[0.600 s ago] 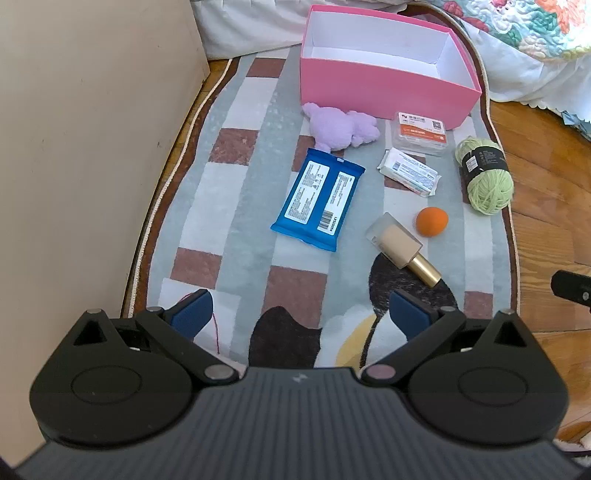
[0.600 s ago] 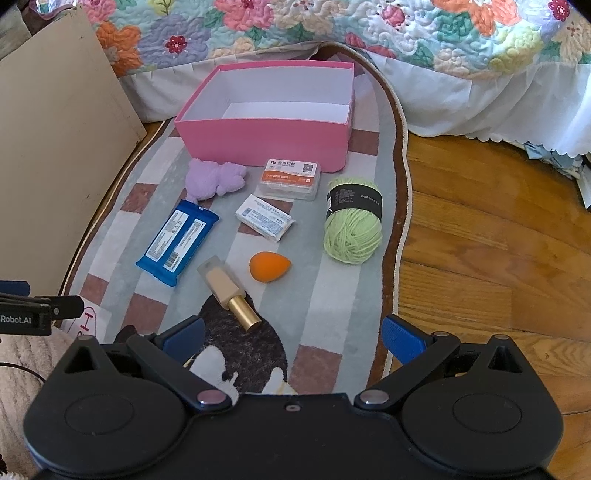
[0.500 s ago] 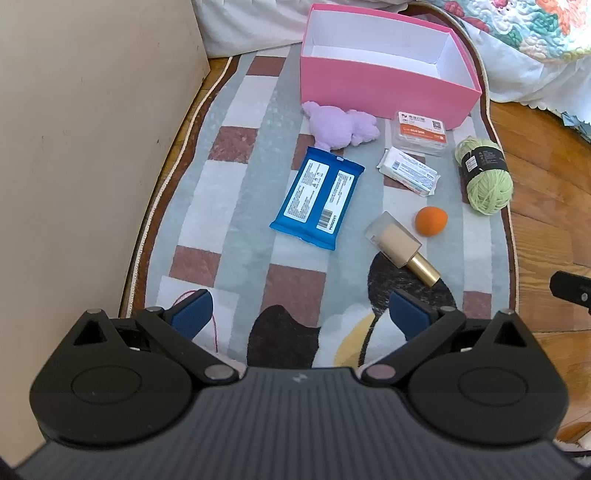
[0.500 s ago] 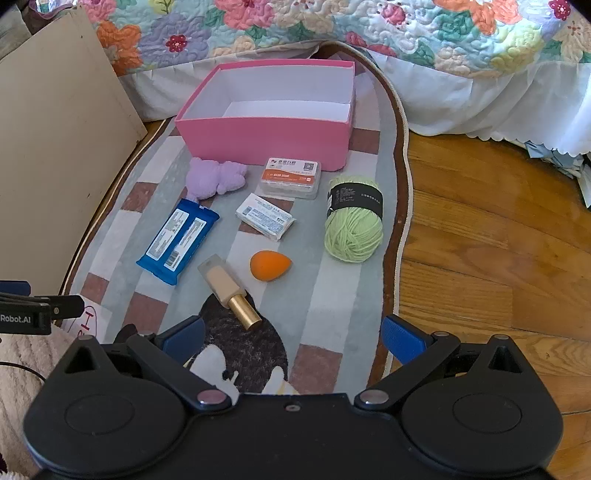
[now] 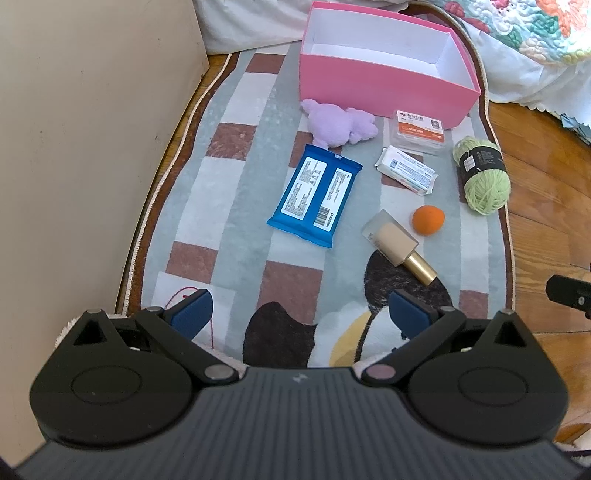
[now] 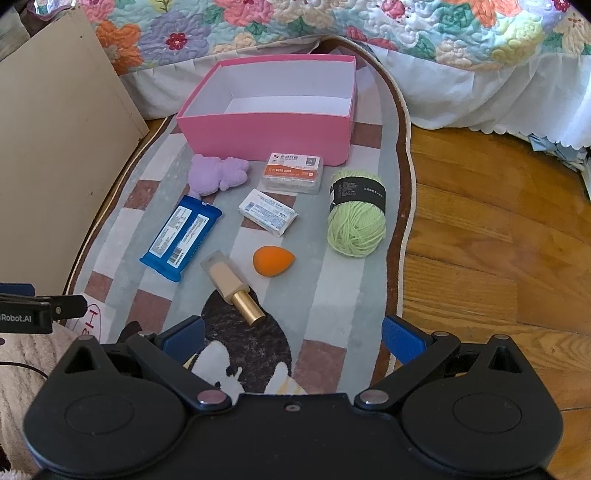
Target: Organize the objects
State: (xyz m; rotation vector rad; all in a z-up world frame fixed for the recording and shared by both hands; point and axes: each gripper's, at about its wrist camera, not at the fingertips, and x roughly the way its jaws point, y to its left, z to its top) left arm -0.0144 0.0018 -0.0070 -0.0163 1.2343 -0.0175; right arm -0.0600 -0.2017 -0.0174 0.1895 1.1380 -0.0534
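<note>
An empty pink box (image 5: 373,86) (image 6: 271,138) stands at the far end of a patterned rug. In front of it lie a purple plush toy (image 5: 338,123) (image 6: 216,179), a clear case with an orange label (image 5: 419,131) (image 6: 293,173), a white packet (image 5: 406,170) (image 6: 267,211), a blue wipes pack (image 5: 314,194) (image 6: 181,238), a green yarn ball (image 5: 482,175) (image 6: 356,218), an orange sponge (image 5: 427,219) (image 6: 272,260) and a foundation bottle with a gold cap (image 5: 397,245) (image 6: 232,288). My left gripper (image 5: 301,315) and right gripper (image 6: 293,338) hover open above the rug's near end, both empty.
A beige board (image 5: 85,147) (image 6: 51,158) stands along the rug's left side. A bed with a floral quilt (image 6: 332,26) and white skirt lies behind the box. Wooden floor (image 6: 498,229) stretches to the right. The other gripper's tip shows at each view's edge.
</note>
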